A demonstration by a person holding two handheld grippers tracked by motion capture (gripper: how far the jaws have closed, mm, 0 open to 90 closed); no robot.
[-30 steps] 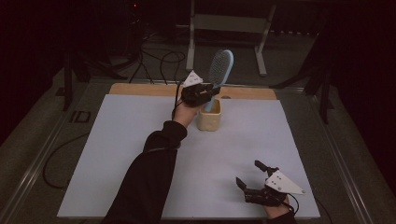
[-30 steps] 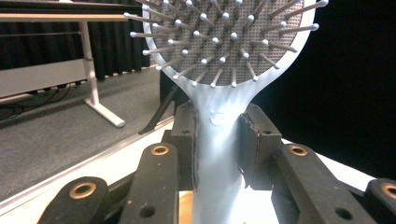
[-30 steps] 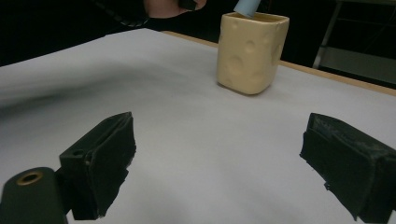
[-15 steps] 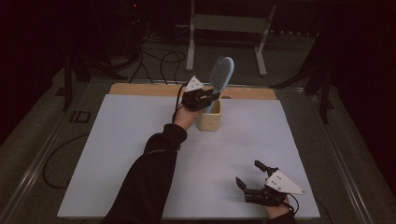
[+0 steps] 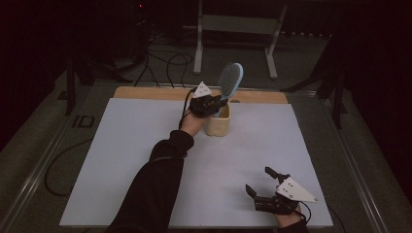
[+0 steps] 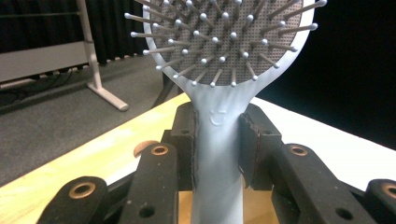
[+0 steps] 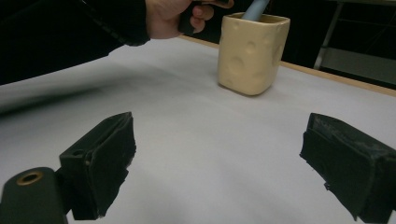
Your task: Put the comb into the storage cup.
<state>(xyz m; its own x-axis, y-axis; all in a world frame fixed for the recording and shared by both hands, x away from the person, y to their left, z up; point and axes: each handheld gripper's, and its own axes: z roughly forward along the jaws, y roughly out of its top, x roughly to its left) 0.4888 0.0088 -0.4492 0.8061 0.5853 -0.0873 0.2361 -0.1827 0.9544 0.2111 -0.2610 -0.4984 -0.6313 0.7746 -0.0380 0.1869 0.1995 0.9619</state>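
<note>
The pale blue hairbrush (image 6: 219, 140) stands handle-down in a cream cup (image 5: 218, 121), its oval head (image 5: 230, 80) rising above the cup's rim and tilted toward the far right in the high view. The left gripper view shows the bristle face from close: rows of thin pins with small ball tips set in a grey dotted cushion, and just under the head, on the neck of the handle, a small moulded mark like a curved smile with two short strokes above it; no readable letters or brand name can be made out on it. The left gripper (image 5: 210, 104) pinches the handle just below that mark, its two black pads pressed flat against either side of the handle, with the brush head directly above and beyond the jaws. The cup, seen from the right gripper view (image 7: 252, 52), is squarish with round dimples in its walls like cheese holes, and the grey-blue handle enters its open top; it bears no label. It stands near the far edge of the white table (image 5: 121, 160), close to the bare wooden strip (image 5: 145, 93) along that edge. The right gripper (image 5: 272, 191) rests well apart at the near right corner, jaws spread wide with nothing between them.
</note>
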